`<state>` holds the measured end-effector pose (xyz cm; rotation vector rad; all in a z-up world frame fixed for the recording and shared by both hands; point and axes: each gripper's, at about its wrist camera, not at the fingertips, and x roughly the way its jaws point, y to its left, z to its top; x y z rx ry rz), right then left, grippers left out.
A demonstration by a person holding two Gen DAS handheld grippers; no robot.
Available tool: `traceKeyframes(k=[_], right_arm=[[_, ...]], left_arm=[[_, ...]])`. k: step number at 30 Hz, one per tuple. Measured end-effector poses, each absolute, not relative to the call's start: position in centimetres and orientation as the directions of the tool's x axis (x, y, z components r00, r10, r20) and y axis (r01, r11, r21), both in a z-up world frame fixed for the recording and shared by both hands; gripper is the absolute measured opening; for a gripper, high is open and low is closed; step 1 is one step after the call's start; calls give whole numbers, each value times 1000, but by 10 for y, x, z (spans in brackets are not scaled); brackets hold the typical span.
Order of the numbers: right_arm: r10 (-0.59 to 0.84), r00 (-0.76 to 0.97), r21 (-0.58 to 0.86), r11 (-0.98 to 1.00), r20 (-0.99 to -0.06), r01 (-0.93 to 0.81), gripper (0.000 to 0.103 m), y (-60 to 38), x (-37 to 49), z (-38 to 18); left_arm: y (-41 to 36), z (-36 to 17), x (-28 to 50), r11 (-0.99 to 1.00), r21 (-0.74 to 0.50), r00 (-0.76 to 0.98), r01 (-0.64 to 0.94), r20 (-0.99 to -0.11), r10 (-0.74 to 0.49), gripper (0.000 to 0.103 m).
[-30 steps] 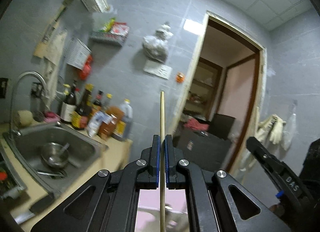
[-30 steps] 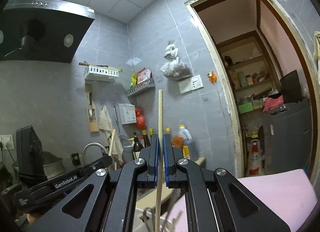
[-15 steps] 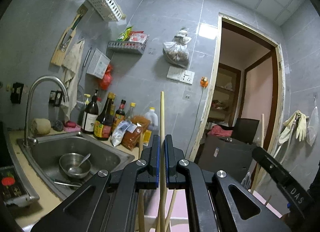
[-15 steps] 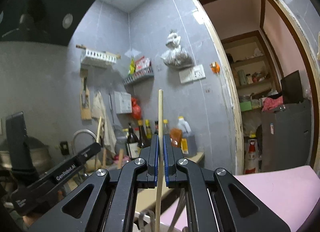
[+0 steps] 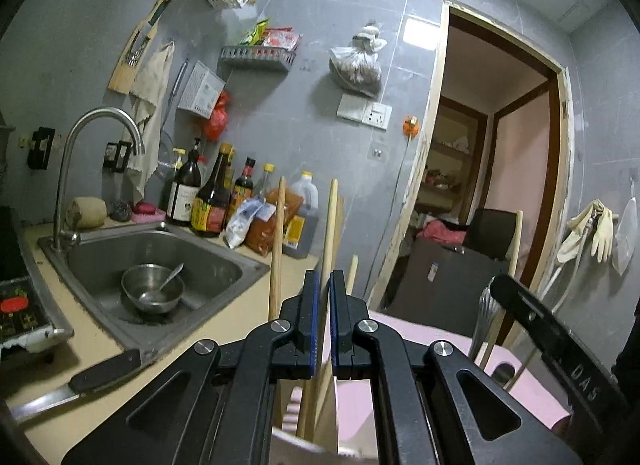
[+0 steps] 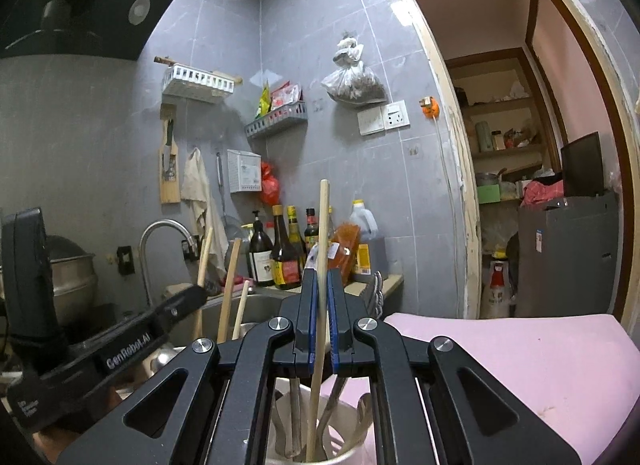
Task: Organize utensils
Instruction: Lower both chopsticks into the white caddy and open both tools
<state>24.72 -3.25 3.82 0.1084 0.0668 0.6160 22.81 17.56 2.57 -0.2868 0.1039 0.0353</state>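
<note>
My left gripper (image 5: 324, 281) is open by a narrow gap; a wooden chopstick (image 5: 330, 233) stands just behind it, free of the pads, beside another chopstick (image 5: 277, 249). My right gripper (image 6: 319, 281) is shut on a wooden chopstick (image 6: 322, 225) whose lower end reaches into a white utensil cup (image 6: 344, 453) holding several chopsticks and spoons. The left gripper's arm (image 6: 120, 345) shows at the left of the right wrist view, with chopsticks (image 6: 230, 285) behind it. The right gripper's arm (image 5: 560, 353) shows in the left wrist view.
A steel sink (image 5: 100, 253) with a bowl and spoon (image 5: 154, 291) lies left. Sauce bottles (image 5: 212, 201) line the wall. A knife (image 5: 80, 381) rests on the counter edge. A pink mat (image 6: 500, 349) covers the surface on the right. A doorway (image 5: 492, 185) opens at right.
Both grippers came down over the cup. The left gripper let go of its chopstick, which now stands among the others. The right gripper still holds its chopstick, its tip now in the cup.
</note>
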Motion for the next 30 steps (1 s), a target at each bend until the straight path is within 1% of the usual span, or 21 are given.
traceKeyframes(k=[5, 6, 8, 10, 14, 15, 17, 18, 19, 21, 22, 24, 25, 26, 28, 30], right_arm=[[585, 809, 133, 807, -56, -575, 4, -33, 247, 36], [585, 809, 135, 807, -61, -574, 5, -33, 247, 36], [590, 804, 144, 804, -76, -576, 8, -34, 249, 35], [597, 796, 159, 799, -98, -579, 14, -35, 251, 33], [596, 794, 160, 801, -116, -577, 15, -38, 251, 33], [595, 796, 157, 802, -112, -577, 16, -40, 249, 33], [596, 796, 155, 801, -106, -579, 18, -44, 246, 35], [596, 797, 152, 801, -101, -580, 21, -45, 244, 37], [594, 799, 146, 802, -95, -579, 22, -47, 242, 38], [582, 809, 140, 811, -86, -568, 35, -52, 238, 41], [580, 811, 142, 811, -78, -567, 42, -56, 236, 42], [562, 824, 145, 823, -70, -549, 50, -63, 232, 43], [552, 831, 150, 829, -68, -538, 52, -69, 231, 44], [549, 833, 156, 830, -69, -535, 54, -72, 230, 45], [539, 840, 172, 836, -71, -521, 70, -84, 227, 47], [527, 848, 176, 841, -57, -511, 73, -95, 221, 50]], left_arm=[[171, 20, 223, 961, -273, 988, -38, -154, -4, 3], [170, 20, 222, 963, -267, 986, -37, -164, -7, 5], [169, 19, 220, 961, -273, 985, -34, -175, -15, 5], [169, 18, 215, 958, -285, 986, -29, -165, -20, 5], [164, 18, 213, 960, -279, 983, -17, -182, -35, 5], [163, 19, 212, 959, -285, 982, -12, -186, -43, 6], [162, 22, 211, 956, -292, 980, -4, -190, -54, 10], [160, 23, 210, 956, -293, 980, 2, -191, -61, 17], [159, 25, 208, 955, -297, 979, 7, -192, -67, 27], [158, 28, 204, 948, -318, 979, 24, -185, -87, 36], [157, 30, 203, 947, -319, 979, 29, -184, -92, 36], [152, 35, 200, 953, -302, 976, 30, -196, -92, 36], [149, 36, 199, 956, -292, 976, 30, -198, -91, 38], [146, 38, 197, 961, -275, 975, 28, -204, -87, 41], [140, 39, 194, 968, -248, 974, 29, -209, -83, 52], [137, 40, 189, 969, -243, 975, 35, -207, -87, 55]])
